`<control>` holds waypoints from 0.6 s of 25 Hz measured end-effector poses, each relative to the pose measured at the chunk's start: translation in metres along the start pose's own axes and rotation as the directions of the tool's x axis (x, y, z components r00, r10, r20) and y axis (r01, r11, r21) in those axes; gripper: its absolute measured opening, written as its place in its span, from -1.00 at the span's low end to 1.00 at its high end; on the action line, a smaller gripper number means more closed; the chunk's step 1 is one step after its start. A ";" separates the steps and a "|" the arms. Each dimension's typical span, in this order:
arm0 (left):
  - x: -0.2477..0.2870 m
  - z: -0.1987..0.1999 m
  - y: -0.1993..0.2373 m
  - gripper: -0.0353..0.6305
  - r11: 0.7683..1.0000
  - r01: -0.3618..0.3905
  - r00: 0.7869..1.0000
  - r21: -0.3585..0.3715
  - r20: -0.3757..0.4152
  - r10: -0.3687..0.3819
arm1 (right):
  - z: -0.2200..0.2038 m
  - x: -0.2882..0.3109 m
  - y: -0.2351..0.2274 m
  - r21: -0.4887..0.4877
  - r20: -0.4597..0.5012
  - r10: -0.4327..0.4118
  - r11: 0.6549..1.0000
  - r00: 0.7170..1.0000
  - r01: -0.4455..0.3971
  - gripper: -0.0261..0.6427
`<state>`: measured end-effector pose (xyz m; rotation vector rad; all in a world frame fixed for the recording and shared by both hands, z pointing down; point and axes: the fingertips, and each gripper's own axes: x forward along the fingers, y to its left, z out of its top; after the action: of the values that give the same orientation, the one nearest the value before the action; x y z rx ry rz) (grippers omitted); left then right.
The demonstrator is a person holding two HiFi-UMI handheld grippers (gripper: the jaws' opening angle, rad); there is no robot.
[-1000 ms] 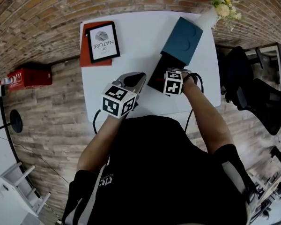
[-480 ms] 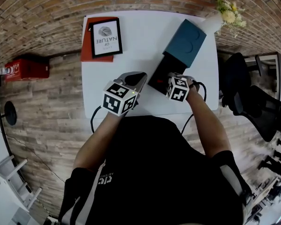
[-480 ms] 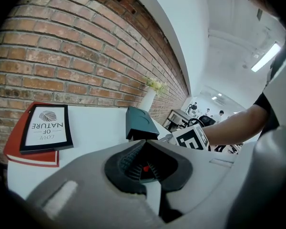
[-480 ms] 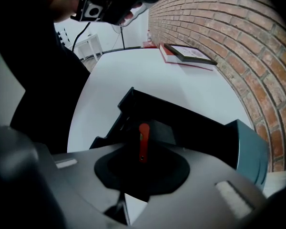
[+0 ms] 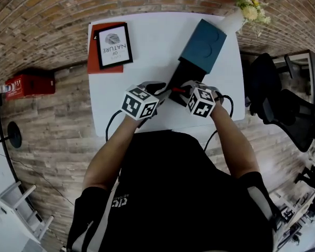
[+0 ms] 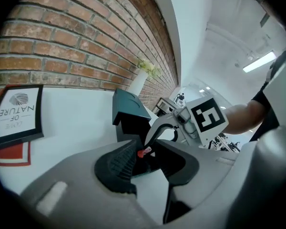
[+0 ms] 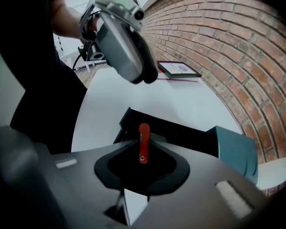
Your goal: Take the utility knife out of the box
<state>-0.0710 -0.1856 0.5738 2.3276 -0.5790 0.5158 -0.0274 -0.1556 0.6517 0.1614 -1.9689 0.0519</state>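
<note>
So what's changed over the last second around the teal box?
The right gripper has just closed its jaws on the slim red utility knife and raised it from the black tray of the teal box. The left gripper moved in towards it, jaws just opening, the knife's end between them but not gripped. Box, black-framed print and white table stayed put.

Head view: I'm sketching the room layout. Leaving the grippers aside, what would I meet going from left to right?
Red case on the floor → framed print → teal box → vase of flowers → black chair.
</note>
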 end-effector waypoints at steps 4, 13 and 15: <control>0.018 -0.001 -0.002 -0.44 1.000 0.030 0.999 0.005 -0.042 -0.030 | 0.009 -0.014 -0.005 0.008 0.034 -0.037 0.999 0.999 0.037 -0.75; 0.026 0.013 -0.006 -0.45 0.999 0.039 0.999 0.004 -0.036 -0.039 | 0.027 -0.044 -0.016 0.038 0.118 -0.111 0.994 0.987 0.107 -0.76; 0.026 0.015 -0.007 -0.46 0.999 0.037 0.999 0.005 -0.030 -0.037 | 0.031 -0.050 -0.018 0.046 0.141 -0.120 0.992 0.983 0.115 -0.76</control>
<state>-0.0425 -0.1982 0.5725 2.3277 -0.5200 0.5353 -0.0338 -0.1719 0.5927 0.3132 -2.0992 0.0000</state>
